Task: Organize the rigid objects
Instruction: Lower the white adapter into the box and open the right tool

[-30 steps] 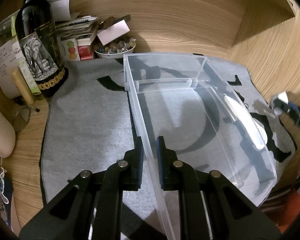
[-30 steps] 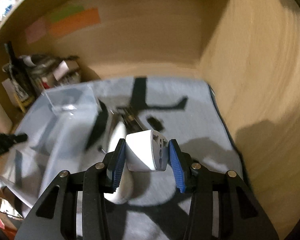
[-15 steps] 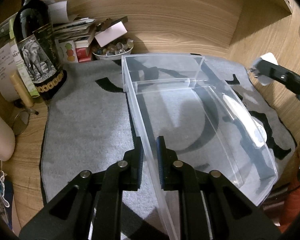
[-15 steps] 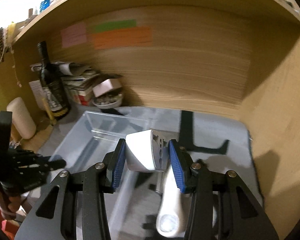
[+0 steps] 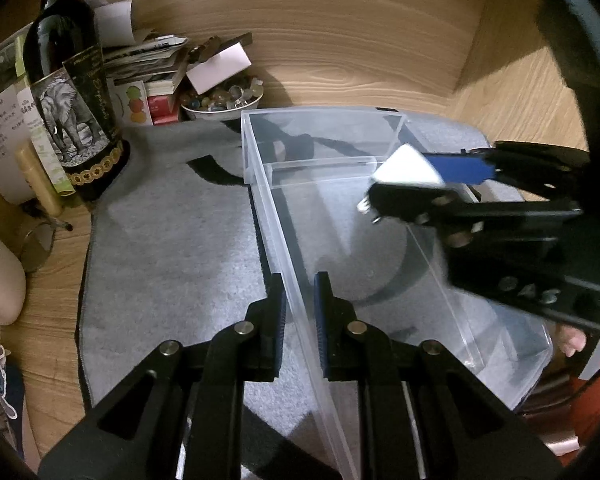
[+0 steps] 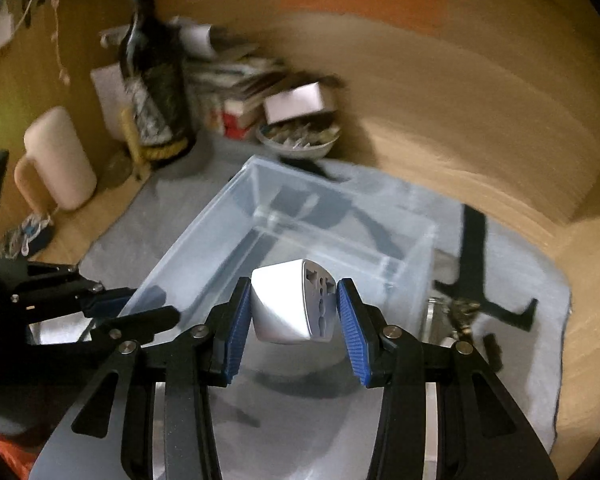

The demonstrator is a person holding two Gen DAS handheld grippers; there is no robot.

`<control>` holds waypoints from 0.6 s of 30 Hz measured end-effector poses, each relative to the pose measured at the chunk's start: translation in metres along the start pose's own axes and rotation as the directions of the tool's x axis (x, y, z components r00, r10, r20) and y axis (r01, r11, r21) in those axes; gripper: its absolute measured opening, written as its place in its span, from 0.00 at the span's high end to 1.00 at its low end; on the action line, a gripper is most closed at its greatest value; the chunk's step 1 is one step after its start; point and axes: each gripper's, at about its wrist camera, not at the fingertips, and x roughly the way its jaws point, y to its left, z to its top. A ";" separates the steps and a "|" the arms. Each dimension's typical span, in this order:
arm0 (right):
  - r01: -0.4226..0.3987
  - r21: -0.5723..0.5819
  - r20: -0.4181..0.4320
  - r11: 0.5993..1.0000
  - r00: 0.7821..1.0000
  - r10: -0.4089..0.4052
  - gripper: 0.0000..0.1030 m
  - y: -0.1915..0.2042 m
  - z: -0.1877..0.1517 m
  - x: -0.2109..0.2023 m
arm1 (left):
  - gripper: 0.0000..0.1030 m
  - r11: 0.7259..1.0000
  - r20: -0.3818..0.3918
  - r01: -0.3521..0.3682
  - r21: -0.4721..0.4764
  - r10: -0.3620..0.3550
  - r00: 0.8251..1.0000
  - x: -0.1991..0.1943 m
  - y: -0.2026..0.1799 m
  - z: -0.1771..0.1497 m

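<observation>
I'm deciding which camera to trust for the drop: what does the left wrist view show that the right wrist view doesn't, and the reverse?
Only the left wrist view shows the left tongs clamped on the clear bin's near wall, and metal prongs under the white adapter. Only the right wrist view shows the adapter's socket face between the right tongs and a metal item on the grey mat beside the bin. Both show the bin's divider, the wine bottle and the bowl.

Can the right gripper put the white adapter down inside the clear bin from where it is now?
Probably yes. The right gripper holds the adapter over the open bin; the left gripper only clamps the bin's side wall.
</observation>
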 end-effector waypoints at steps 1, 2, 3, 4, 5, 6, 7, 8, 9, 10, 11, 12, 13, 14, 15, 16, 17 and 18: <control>-0.001 -0.010 -0.017 1.000 1.000 0.001 0.62 0.003 0.002 0.004 | 0.86 1.000 0.000 0.002 -0.001 -0.002 1.000 -0.001 0.000 0.000; -0.002 -0.018 -0.033 1.000 0.999 0.001 0.62 0.004 0.003 0.009 | 0.85 1.000 0.001 0.006 -0.002 -0.006 1.000 -0.001 0.001 0.000; -0.002 -0.024 -0.052 1.000 0.999 0.001 0.62 0.006 0.003 0.013 | 0.85 1.000 0.001 0.007 -0.003 -0.007 1.000 -0.001 0.001 0.000; -0.008 -0.024 -0.068 1.000 0.998 0.006 0.62 0.006 0.004 0.017 | 0.85 1.000 0.002 0.008 -0.001 -0.008 1.000 -0.001 0.000 0.000; -0.013 -0.022 -0.082 1.000 0.997 0.012 0.62 0.006 0.004 0.020 | 0.85 1.000 0.003 0.007 0.002 -0.007 1.000 -0.001 0.000 -0.001; -0.015 -0.021 -0.091 1.000 0.996 0.013 0.62 0.007 0.004 0.023 | 0.85 1.000 0.003 0.006 0.004 -0.006 1.000 -0.001 0.000 -0.001; -0.020 -0.023 -0.106 1.000 0.994 0.017 0.62 0.007 0.003 0.026 | 0.85 1.000 0.002 0.006 0.006 -0.006 1.000 -0.001 -0.001 0.000; -0.021 -0.028 -0.114 0.999 0.993 0.018 0.62 0.008 0.003 0.028 | 0.85 1.000 0.002 0.006 0.006 -0.006 1.000 -0.001 -0.001 0.000; -0.022 -0.030 -0.119 0.999 0.993 0.018 0.62 0.008 0.003 0.029 | 0.85 1.000 0.002 0.006 0.007 -0.006 1.000 -0.001 -0.001 0.000; -0.024 -0.029 -0.119 0.999 0.993 0.020 0.62 0.009 0.003 0.030 | 0.85 1.000 0.002 0.006 0.007 -0.006 1.000 -0.001 -0.001 0.000; -0.027 -0.026 -0.115 0.999 0.993 0.024 0.62 0.009 0.003 0.030 | 0.85 1.000 0.002 0.007 0.005 -0.007 1.000 -0.002 -0.001 0.000; -0.021 -0.022 -0.114 1.000 0.993 0.018 0.62 0.008 0.004 0.031 | 0.85 1.000 0.002 0.007 0.005 -0.007 1.000 -0.002 -0.001 0.000; -0.015 -0.019 -0.110 1.000 0.994 0.013 0.61 0.008 0.005 0.030 | 0.85 1.000 0.002 0.006 0.006 -0.006 1.000 -0.002 -0.001 0.000; -0.016 -0.020 -0.104 1.000 0.994 0.014 0.61 0.008 0.005 0.029 | 0.85 1.000 0.002 0.006 0.005 -0.006 1.000 -0.003 -0.001 0.000; -0.013 -0.018 -0.098 1.000 0.995 0.011 0.58 0.007 0.006 0.028 | 0.85 1.000 0.002 0.007 0.005 -0.007 1.000 -0.002 -0.001 0.000; -0.010 -0.016 -0.089 1.000 0.996 0.009 0.55 0.006 0.006 0.026 | 0.85 1.000 0.001 0.006 0.005 -0.006 1.000 -0.003 -0.001 0.000; -0.009 -0.015 -0.078 1.000 0.997 0.008 0.53 0.006 0.005 0.023 | 0.85 1.000 0.001 0.007 0.005 -0.007 1.000 -0.003 -0.001 0.000; -0.007 -0.014 -0.070 1.000 0.998 0.006 0.50 0.005 0.006 0.021 | 0.85 1.000 0.001 0.006 0.004 -0.006 1.000 -0.004 -0.001 0.000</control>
